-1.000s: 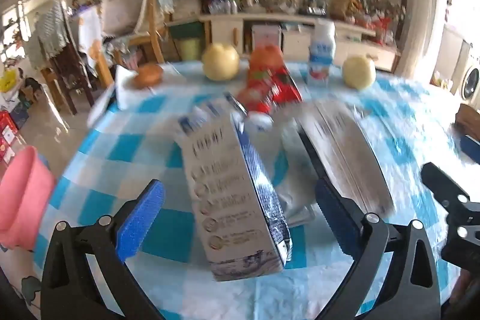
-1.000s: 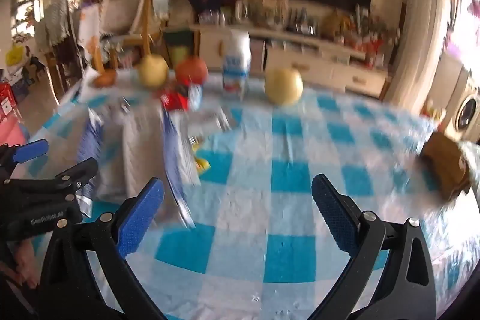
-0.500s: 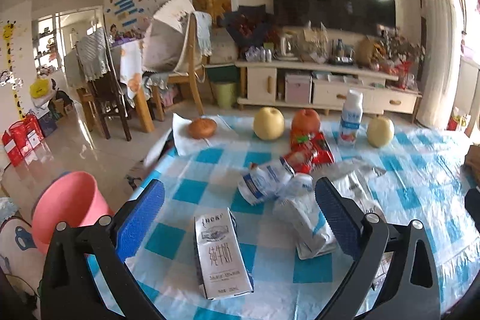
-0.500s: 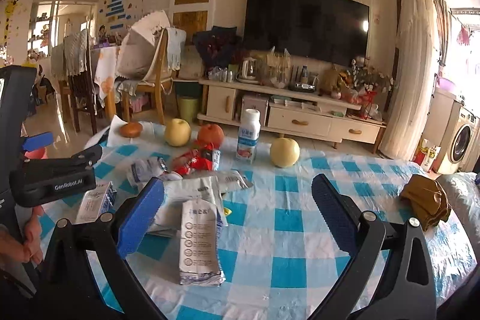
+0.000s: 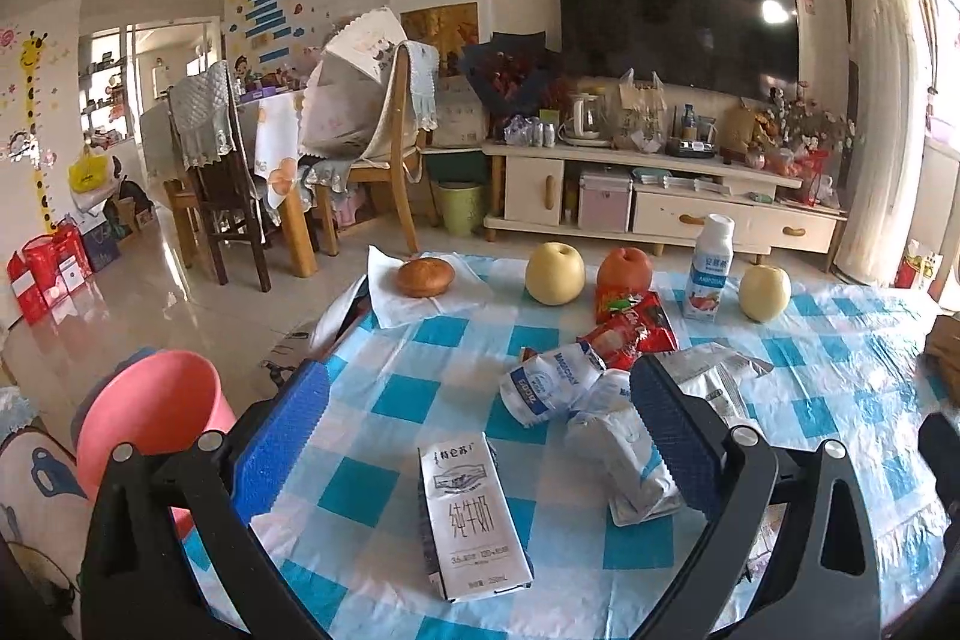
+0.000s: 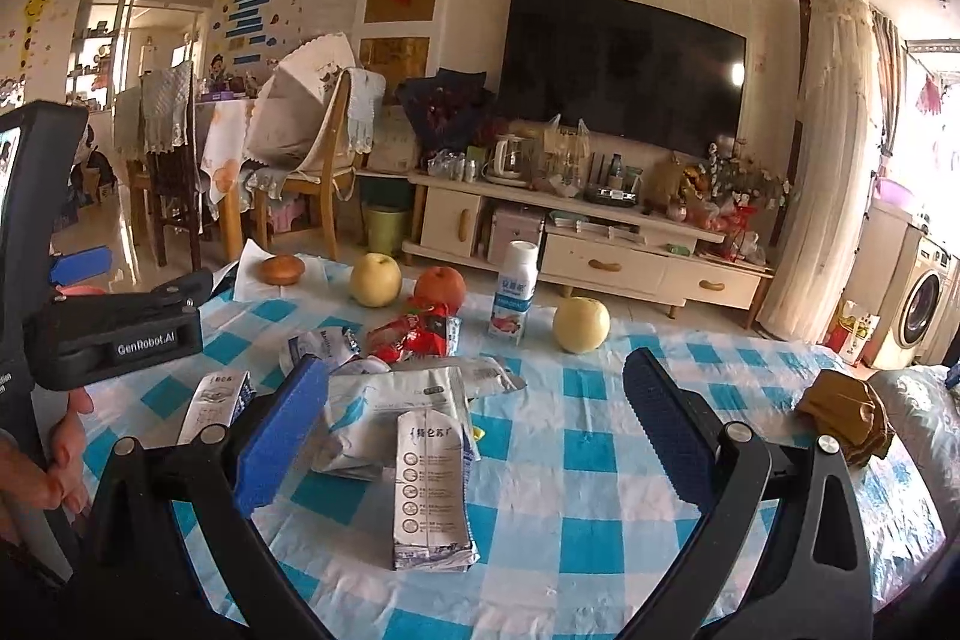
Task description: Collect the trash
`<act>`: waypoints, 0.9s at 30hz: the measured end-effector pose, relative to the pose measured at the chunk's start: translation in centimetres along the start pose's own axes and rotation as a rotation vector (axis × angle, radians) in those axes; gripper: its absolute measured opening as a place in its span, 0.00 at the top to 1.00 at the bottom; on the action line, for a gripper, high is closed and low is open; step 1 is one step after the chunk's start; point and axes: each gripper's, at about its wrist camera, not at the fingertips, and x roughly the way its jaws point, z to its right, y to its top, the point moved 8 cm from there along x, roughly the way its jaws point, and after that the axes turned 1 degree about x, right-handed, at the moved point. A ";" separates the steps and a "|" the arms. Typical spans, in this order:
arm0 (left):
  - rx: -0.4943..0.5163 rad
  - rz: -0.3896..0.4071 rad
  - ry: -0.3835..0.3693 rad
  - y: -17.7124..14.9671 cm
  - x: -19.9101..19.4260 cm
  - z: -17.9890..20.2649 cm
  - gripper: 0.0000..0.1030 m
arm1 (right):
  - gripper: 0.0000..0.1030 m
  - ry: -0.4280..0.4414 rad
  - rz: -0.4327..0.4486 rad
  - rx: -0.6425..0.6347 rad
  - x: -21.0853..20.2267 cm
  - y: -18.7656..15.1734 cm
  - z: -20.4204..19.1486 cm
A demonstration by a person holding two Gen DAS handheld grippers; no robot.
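Trash lies on the blue-checked table (image 5: 798, 418). A flattened white milk carton (image 5: 471, 520) lies just ahead of my open, empty left gripper (image 5: 474, 436). Behind it lie a crumpled white-blue pouch (image 5: 552, 385), silver bags (image 5: 636, 451) and a red wrapper (image 5: 630, 331). In the right wrist view a second flat carton (image 6: 429, 490) lies in front of my open, empty right gripper (image 6: 474, 436), with the silver bags (image 6: 390, 412) and red wrapper (image 6: 414, 331) behind it. A pink bin (image 5: 150, 418) stands on the floor left of the table.
Two yellow pears (image 5: 555, 274) (image 5: 764, 292), a red apple (image 5: 624, 268), a yogurt bottle (image 5: 708, 268) and a bun on paper (image 5: 425, 277) stand along the far edge. A brown cloth (image 6: 846, 415) lies at right. Chairs (image 5: 384, 130) stand beyond.
Both grippers have pulled up and back from close over the cartons, so the whole table and room now show. Both stay open and empty.
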 end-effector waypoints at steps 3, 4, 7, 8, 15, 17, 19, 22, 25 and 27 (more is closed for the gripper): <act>-0.006 0.002 0.005 0.1 0.0 -0.3 0.04 | 0.04 0.005 -0.008 -0.007 0.2 -0.3 -0.2; -0.008 0.002 0.007 0.1 0.1 -0.4 0.04 | 0.04 0.008 -0.009 -0.008 0.3 -0.4 -0.3; -0.007 -0.004 0.013 0.0 0.3 -0.4 0.04 | 0.04 0.016 -0.019 -0.010 0.6 -0.6 -0.3; -0.007 -0.006 0.014 -0.1 0.4 -0.5 0.04 | 0.04 0.022 -0.025 -0.009 0.8 -0.7 -0.4; -0.001 -0.015 0.024 -0.5 0.8 -0.5 0.04 | 0.04 0.059 -0.057 -0.011 1.4 -1.6 -0.6; -0.001 -0.019 0.026 -0.6 1.0 -0.4 0.04 | 0.04 0.065 -0.064 -0.009 1.5 -1.9 -0.6; 0.003 -0.022 0.030 -0.8 1.1 -0.4 0.04 | 0.04 0.066 -0.068 -0.006 1.6 -2.0 -0.5; 0.010 -0.028 0.035 -1.0 1.4 -0.2 0.04 | 0.04 0.064 -0.077 -0.005 1.8 -2.3 -0.2; 0.017 -0.033 0.039 -1.3 1.6 0.0 0.04 | 0.04 0.072 -0.090 0.001 2.1 -2.5 -0.1; 0.022 -0.036 0.041 -1.4 1.7 0.1 0.04 | 0.04 0.075 -0.102 -0.001 2.3 -2.8 -0.1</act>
